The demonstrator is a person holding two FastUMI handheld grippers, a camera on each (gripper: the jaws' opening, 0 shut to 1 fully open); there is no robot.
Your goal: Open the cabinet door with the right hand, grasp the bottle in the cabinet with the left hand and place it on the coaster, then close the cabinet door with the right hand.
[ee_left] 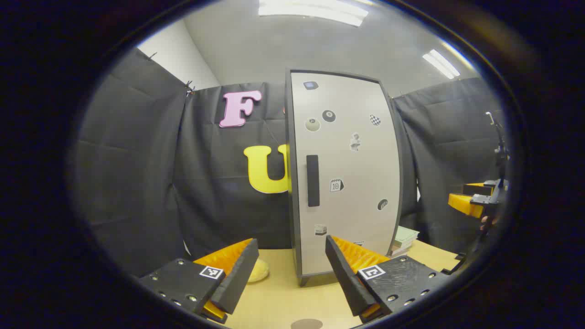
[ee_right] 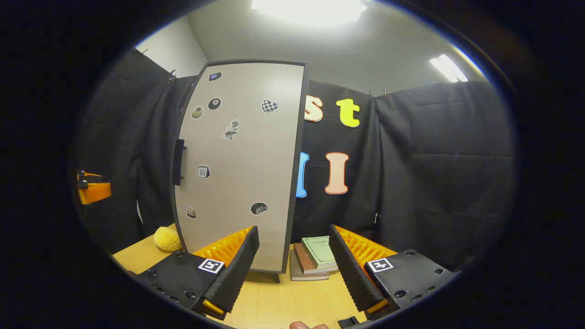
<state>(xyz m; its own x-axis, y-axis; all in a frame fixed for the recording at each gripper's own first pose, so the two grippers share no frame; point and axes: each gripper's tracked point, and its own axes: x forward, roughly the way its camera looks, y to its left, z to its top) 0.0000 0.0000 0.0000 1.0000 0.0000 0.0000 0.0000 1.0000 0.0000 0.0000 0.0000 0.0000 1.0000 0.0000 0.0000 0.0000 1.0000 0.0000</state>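
A tall cabinet (ee_left: 345, 173) stands on the wooden table with its door closed; the door carries stickers and a dark vertical handle (ee_left: 312, 180) near its left edge. In the right gripper view the same cabinet (ee_right: 237, 164) rises at centre left, handle (ee_right: 178, 162) on its left side. The bottle is hidden behind the door. A round brown coaster (ee_left: 306, 324) lies on the table at the bottom edge. My left gripper (ee_left: 292, 274) is open, short of the cabinet. My right gripper (ee_right: 292, 269) is open too, in front of the cabinet's right part; the right gripper (ee_left: 470, 201) also appears far right.
A yellow soft lump (ee_left: 257, 270) lies left of the cabinet's foot, the same lump (ee_right: 167, 238) in the right gripper view. A stack of books (ee_right: 315, 256) rests right of the cabinet. The left gripper (ee_right: 93, 189) shows at the far left. Black cloth walls surround the table (ee_left: 283, 297).
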